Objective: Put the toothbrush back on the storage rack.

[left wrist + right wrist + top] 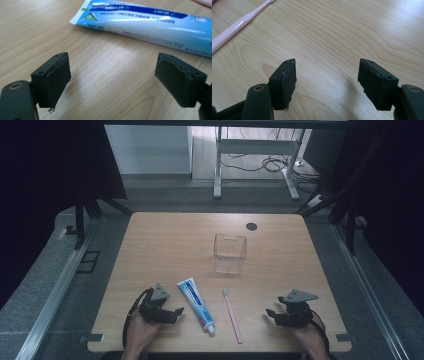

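A blue and white toothpaste tube lies near the table's front, cap toward me. A pink toothbrush lies just right of it, bristles away from me. Behind them stands a clear plastic cup. My left gripper rests on the table left of the tube, open and empty. In the left gripper view the tube lies just past the gripper. My right gripper rests right of the toothbrush, open and empty. The toothbrush handle crosses the upper left of the right gripper view, apart from the gripper.
The wooden table has a dark round hole near its far edge. Black curtains hang at both sides. A white metal frame and cables lie on the floor beyond the table.
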### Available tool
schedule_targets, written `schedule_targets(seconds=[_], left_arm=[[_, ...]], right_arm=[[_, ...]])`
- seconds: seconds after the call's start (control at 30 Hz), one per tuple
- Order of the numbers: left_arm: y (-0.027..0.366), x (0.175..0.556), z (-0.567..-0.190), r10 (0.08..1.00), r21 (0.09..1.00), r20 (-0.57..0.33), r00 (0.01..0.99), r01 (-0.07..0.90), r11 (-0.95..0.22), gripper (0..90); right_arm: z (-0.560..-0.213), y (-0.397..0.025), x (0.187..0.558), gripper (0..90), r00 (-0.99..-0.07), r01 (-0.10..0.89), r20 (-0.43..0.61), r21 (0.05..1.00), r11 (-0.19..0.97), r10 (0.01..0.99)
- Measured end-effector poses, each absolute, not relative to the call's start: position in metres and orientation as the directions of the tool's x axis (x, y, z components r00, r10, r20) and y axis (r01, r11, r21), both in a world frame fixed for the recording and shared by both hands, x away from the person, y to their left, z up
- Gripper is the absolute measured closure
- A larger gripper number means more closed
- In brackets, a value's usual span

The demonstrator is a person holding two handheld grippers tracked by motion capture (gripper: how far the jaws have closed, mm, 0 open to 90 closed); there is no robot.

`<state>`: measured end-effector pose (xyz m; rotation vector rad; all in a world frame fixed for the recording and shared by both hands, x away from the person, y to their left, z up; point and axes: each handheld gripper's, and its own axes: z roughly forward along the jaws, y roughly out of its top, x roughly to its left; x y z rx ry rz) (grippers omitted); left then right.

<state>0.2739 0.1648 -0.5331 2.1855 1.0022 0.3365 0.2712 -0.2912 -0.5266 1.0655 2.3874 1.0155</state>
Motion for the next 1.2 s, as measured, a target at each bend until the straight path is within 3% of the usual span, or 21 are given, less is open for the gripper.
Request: schedule_targets(seconds=[0.3,0.47,0.73,1.07,1.2], left_arm=[[0.1673,0.2741,-0.5331,0.746,0.712,-0.052,0.664,0.548,-0.438,12.8],[0.1636,0.2720,-0.5302,0.710,0.743,-0.034,0.704,0.492,-0.453,12.8],[0.1598,0.2723,-0.5317,0.706,0.714,-0.011,0.708,0.500,-0.490,12.8],[0.1610,0.2711,-0.5296,0.720,0.722,-0.015,0.694,0.506,-0.472,12.8],[0.1611,0.2704,-0.5286,0.714,0.734,-0.014,0.700,0.492,-0.468,12.8]], right_arm=[[-0.5259,-0.2870,0.2698,29.0,-0.680,0.487,-0.033,0.726,0.485,0.732],[-0.5260,-0.2855,0.2694,27.5,-0.682,0.486,-0.039,0.723,0.492,0.731],[-0.5251,-0.2850,0.2690,27.8,-0.685,0.483,-0.040,0.723,0.495,0.727],[-0.5227,-0.2820,0.2676,34.3,-0.697,0.480,-0.028,0.724,0.495,0.717],[-0.5214,-0.2817,0.2677,37.9,-0.701,0.497,0.026,0.734,0.463,0.713]])
